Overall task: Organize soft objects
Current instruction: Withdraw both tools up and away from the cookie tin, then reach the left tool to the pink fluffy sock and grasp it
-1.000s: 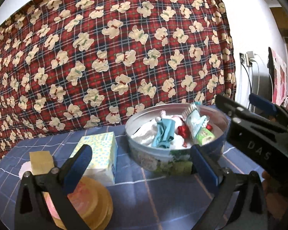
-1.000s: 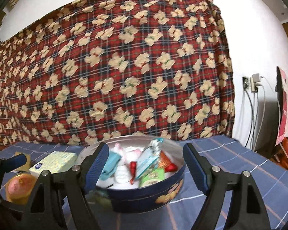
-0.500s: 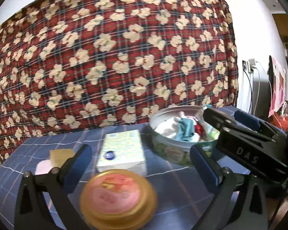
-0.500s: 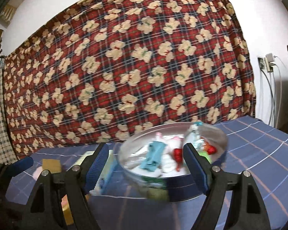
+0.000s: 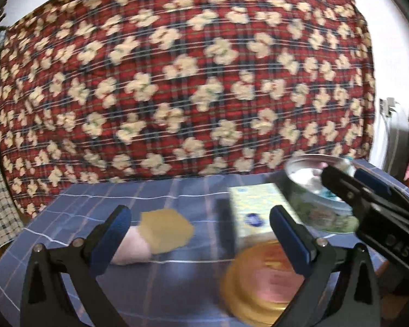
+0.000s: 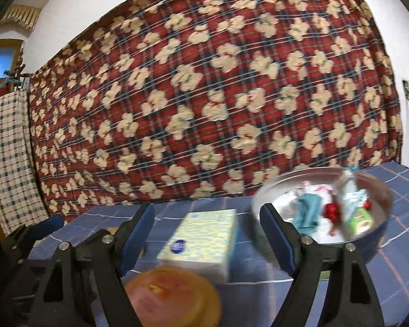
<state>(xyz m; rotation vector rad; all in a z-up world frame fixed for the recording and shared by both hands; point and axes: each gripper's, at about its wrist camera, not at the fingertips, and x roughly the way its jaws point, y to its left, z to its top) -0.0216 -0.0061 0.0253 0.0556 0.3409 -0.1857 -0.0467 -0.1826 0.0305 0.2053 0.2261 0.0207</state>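
Yellow sponge (image 5: 165,230) lies flat on the blue-checked bench (image 5: 161,278), half over a pink cloth (image 5: 131,248), straight ahead of my left tool (image 5: 199,241), whose jaws stand wide and empty. My right tool (image 6: 207,238), also gaping and empty, faces the tissue pack (image 6: 201,241) instead, so I judge the left nearer.

My view: a shiny metal tin (image 6: 270,190) with a printed wall, a soft paper tissue pack (image 6: 201,237), a glossy round lid (image 6: 174,297), a matt tan sponge (image 5: 165,230). Checked blue cloth covers the tabletop (image 5: 161,199); plaid fabric (image 5: 177,76) hangs behind my matt black plastic grippers.
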